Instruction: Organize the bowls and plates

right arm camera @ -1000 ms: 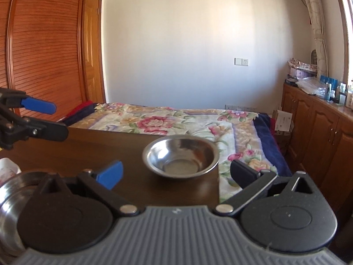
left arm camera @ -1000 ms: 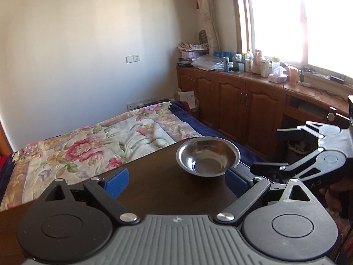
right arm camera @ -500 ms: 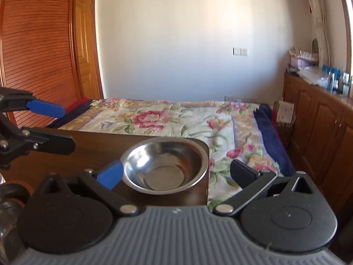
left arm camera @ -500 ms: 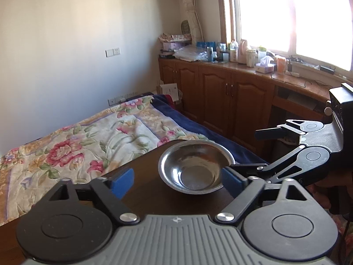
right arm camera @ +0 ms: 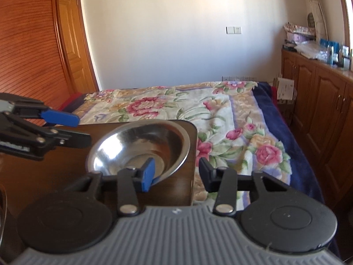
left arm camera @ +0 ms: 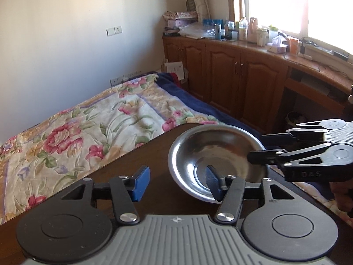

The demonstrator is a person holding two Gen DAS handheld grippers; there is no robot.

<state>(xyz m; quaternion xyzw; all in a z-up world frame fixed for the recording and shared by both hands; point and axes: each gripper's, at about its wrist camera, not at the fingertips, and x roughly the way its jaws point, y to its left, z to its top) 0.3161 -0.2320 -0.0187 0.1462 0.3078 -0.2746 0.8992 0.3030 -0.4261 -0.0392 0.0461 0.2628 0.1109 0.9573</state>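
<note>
steel bowl (left arm camera: 217, 163): upright at far corner of dark wooden table (left arm camera: 158, 159), near both edges there; landmark for all below.
left gripper (left arm camera: 176, 182): at bowl's near-left rim, one pad (left arm camera: 211, 180) inside bowl, other pad outside; jaws closing, rim between them, not yet pinched.
right gripper (right arm camera: 175, 173): at bowl's right rim, blue pad (right arm camera: 148, 174) inside, black pad outside past table edge; jaws closing around rim, contact not clear. likely a two-sided lift, wide shallow bowl gripped at opposite rims for balance.
bed with floral quilt (right arm camera: 198, 110): beyond bowl, below table edge.
wooden cabinets (left arm camera: 231, 75): beyond and right of bowl, cluttered top.
nothing between bowl and grippers; corner position leaves drop risk.
</note>
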